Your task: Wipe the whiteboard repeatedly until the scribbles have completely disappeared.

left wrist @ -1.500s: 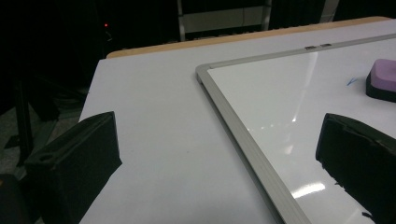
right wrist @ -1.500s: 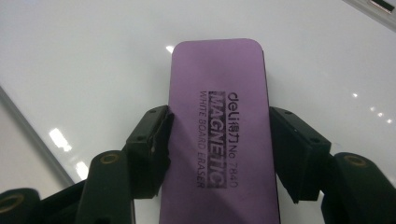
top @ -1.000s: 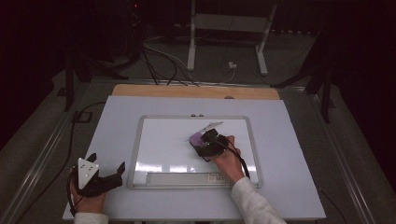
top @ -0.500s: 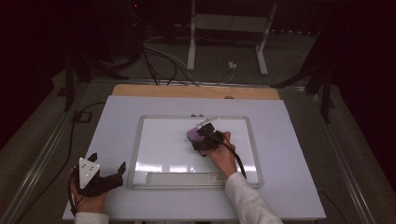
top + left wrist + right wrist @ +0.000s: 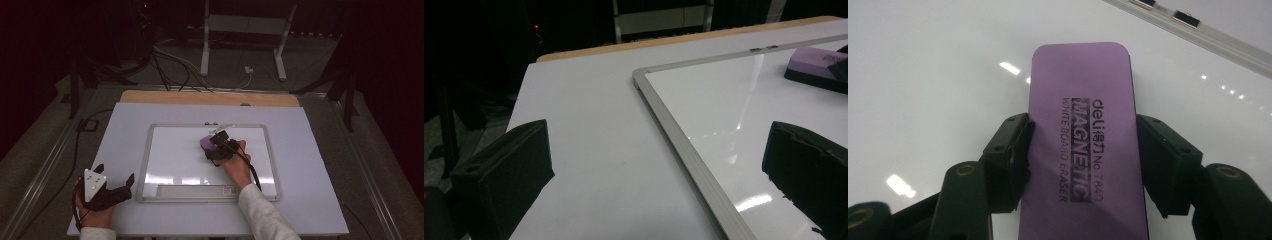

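Purple eraser with dark lettering — white board, silver-framed — black fingers.

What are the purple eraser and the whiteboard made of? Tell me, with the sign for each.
Purple whiteboard eraser: matte top, probably plastic or foam, with printed lettering; a dark layer beneath, likely felt.
Whiteboard: glossy white coated surface, judging by the lamp reflections on it; its frame looks like brushed, silvery metal, perhaps aluminium.
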`<state>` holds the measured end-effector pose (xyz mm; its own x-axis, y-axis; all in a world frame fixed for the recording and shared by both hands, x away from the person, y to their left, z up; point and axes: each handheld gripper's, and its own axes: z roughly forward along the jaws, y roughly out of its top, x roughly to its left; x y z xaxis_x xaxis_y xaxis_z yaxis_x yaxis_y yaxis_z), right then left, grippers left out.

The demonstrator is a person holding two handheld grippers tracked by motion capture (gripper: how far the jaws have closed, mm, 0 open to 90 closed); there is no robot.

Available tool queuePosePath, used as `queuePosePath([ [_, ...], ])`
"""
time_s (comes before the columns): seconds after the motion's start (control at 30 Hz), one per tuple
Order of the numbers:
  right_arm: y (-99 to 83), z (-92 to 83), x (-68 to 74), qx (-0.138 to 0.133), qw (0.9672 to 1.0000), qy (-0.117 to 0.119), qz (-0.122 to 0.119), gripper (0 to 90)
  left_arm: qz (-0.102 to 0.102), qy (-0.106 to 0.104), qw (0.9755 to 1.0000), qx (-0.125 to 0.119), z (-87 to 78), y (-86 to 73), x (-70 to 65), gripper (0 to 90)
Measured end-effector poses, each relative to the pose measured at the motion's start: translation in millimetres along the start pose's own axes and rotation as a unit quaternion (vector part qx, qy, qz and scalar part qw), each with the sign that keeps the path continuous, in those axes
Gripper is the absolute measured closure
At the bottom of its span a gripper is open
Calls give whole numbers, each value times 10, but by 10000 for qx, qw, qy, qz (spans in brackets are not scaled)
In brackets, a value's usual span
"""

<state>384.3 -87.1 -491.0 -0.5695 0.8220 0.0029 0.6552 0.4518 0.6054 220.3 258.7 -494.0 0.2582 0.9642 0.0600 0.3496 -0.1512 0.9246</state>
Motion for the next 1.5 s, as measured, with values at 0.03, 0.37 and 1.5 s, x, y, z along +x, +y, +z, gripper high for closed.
queuePosePath([
  [0.03,0,2,27,12,9999,137,-27,414,7,1,10000,2,1,0,-3,5],
  [0.37,32,25,139,57,9982,481,-360,414,-15,17,10000,-14,-11,-2,5,5],
  [1.5,-174,-485,-528,-505,9946,-304,859,413,-13,42,10000,41,10,-8,5,5],
])
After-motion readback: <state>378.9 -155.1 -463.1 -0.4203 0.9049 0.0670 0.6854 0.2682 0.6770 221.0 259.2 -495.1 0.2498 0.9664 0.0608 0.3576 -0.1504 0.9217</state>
